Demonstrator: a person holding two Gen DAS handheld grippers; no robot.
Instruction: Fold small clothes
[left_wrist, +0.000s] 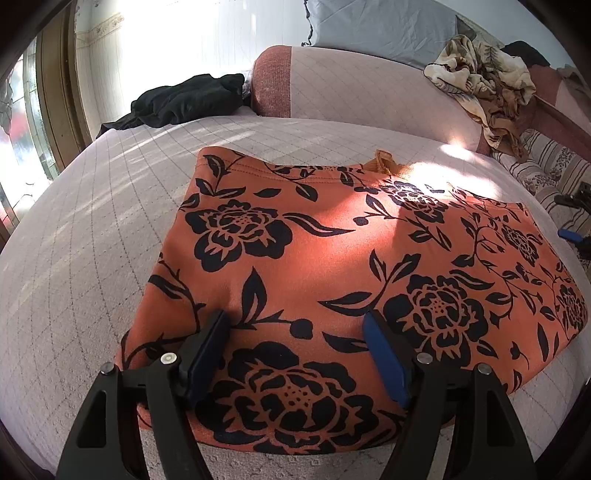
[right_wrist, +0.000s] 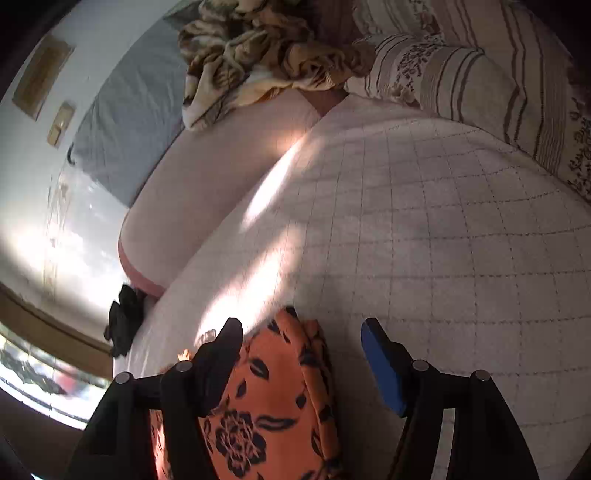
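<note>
orange garment (right_wrist: 273, 398) cropped below, perhaps blurred

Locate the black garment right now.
Left wrist view: black garment lies upper left on the quilted bed, beside the pink bolster's end near the window.

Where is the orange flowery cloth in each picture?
Left wrist view: the orange flowery cloth fills the middle and bottom, lying flat on the quilted bed cover.
Right wrist view: only its folded edge shows at the bottom middle, between the open gripper fingers.
Shared landmark: the crumpled brown and cream blanket, top right in the left view, top middle in the right view.
</note>
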